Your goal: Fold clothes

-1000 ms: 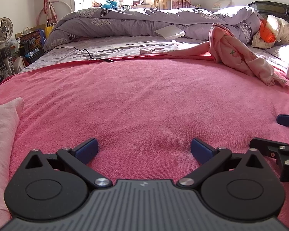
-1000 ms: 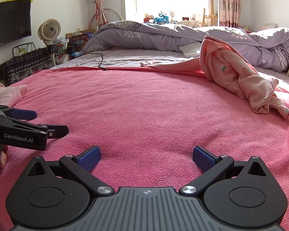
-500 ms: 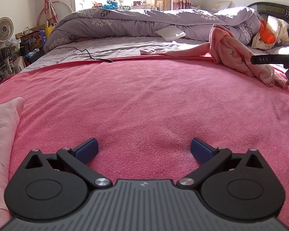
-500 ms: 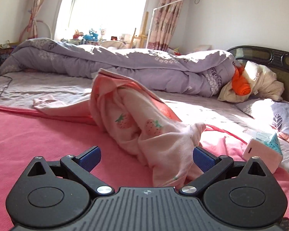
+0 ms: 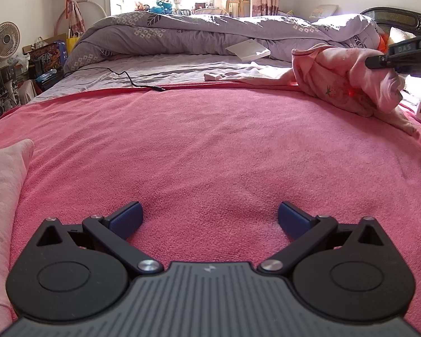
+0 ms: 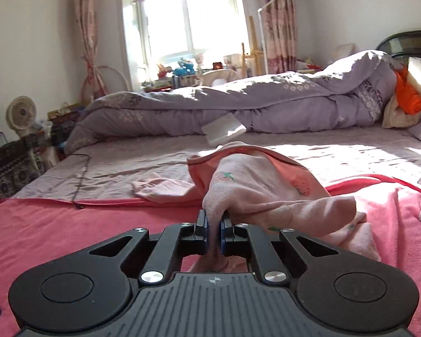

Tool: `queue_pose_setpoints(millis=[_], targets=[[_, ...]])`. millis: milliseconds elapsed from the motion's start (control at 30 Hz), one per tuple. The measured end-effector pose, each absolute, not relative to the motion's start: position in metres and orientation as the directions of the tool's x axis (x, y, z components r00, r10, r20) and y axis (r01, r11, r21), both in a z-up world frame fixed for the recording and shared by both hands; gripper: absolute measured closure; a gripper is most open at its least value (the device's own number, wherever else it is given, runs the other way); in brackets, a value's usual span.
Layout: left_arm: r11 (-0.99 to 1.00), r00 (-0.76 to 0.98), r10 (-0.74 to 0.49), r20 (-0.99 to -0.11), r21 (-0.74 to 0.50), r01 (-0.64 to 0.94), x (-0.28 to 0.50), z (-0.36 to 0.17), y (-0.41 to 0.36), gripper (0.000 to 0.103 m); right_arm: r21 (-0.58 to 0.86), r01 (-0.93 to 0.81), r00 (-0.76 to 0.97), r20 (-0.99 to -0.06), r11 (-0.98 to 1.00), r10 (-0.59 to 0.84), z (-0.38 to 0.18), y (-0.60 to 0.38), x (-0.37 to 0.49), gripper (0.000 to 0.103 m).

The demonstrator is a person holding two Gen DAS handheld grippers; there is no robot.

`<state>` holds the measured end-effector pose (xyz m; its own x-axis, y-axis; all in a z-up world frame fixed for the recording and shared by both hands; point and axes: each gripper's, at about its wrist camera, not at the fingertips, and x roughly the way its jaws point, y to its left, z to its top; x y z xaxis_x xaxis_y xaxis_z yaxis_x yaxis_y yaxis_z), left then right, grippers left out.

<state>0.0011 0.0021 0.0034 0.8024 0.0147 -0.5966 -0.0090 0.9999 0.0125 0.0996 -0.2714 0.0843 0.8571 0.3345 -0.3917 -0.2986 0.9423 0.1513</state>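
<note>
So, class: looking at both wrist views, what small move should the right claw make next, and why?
Probably draw the pink garment toward the middle of the pink blanket. The right claw is shut on a bunched fold, the rest lies crumpled at the blanket's far edge, and the left claw waits open over bare blanket.

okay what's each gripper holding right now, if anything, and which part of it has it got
The right gripper is shut on the pink strawberry-print garment, pinching a bunched fold at its near end. The left gripper holds nothing; its jaws stand open over the pink blanket.
</note>
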Motion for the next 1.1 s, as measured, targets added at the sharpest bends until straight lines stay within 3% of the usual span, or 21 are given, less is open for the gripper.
queue_pose_setpoints(millis=[100,200,233,267,300,333,500,633,733,833,1000,1033,1100], targets=[[1.000,0.805,0.014,-0.593,0.003,-0.015,0.000,0.004,0.003,0.000,0.100,-0.577,0.734,-0.372,0.810,0.568,0.098,-0.245,0.037,0.094],[1.000,0.803,0.015,-0.596,-0.008,-0.025,-0.001,0.005,0.005,0.000,0.035,-0.715,0.630,-0.400,0.698,0.665,0.096,-0.228,-0.013,0.086],[1.000,0.802,0.023,-0.597,-0.003,-0.031,-0.002,0.006,0.004,0.000,0.018,-0.714,0.634,-0.409,0.700,0.657,0.094,-0.226,-0.024,0.074],[0.999,0.800,0.035,-0.600,0.008,-0.038,-0.003,0.006,0.003,0.000,0.001,-0.706,0.644,-0.417,0.708,0.642,0.093,-0.224,-0.035,0.054],[0.999,0.797,0.047,-0.602,0.018,-0.046,-0.004,0.006,0.001,0.000,-0.016,-0.698,0.653,-0.424,0.716,0.627,0.091,-0.222,-0.045,0.046],[0.998,0.796,0.064,-0.602,0.034,-0.055,-0.005,0.006,-0.001,0.000,-0.012,-0.667,0.677,-0.427,0.745,0.599,0.091,-0.225,-0.046,0.040],[0.993,0.800,0.113,-0.589,0.094,-0.071,-0.007,0.004,-0.010,0.000,0.061,-0.441,0.796,-0.435,0.895,0.422,0.091,-0.236,-0.010,0.033],[0.995,0.802,0.095,-0.590,0.067,-0.068,-0.007,0.003,-0.006,0.000,0.124,-0.337,0.804,-0.478,0.933,0.354,0.078,-0.225,0.038,0.013],[0.996,0.804,0.085,-0.589,0.054,-0.066,-0.007,0.002,-0.003,0.000,0.064,-0.162,0.823,-0.541,0.985,0.171,0.056,-0.210,0.073,0.012],[0.997,0.808,0.081,-0.583,0.049,-0.065,-0.008,0.002,-0.003,0.000,0.114,-0.026,0.812,-0.578,0.993,0.088,0.036,-0.221,0.094,0.012],[0.997,0.811,0.079,-0.579,0.045,-0.065,-0.010,0.002,-0.002,0.000,0.136,0.151,0.885,-0.460,0.979,-0.072,0.021,-0.235,0.076,0.005],[0.997,0.812,0.078,-0.579,0.043,-0.064,-0.010,0.002,-0.002,0.000,0.140,0.148,0.886,-0.458,0.979,-0.069,0.019,-0.237,0.076,0.000],[0.997,0.813,0.076,-0.578,0.040,-0.065,-0.010,0.002,-0.001,0.000,0.139,0.110,0.854,-0.519,0.984,-0.022,0.014,-0.237,0.085,0.004]])
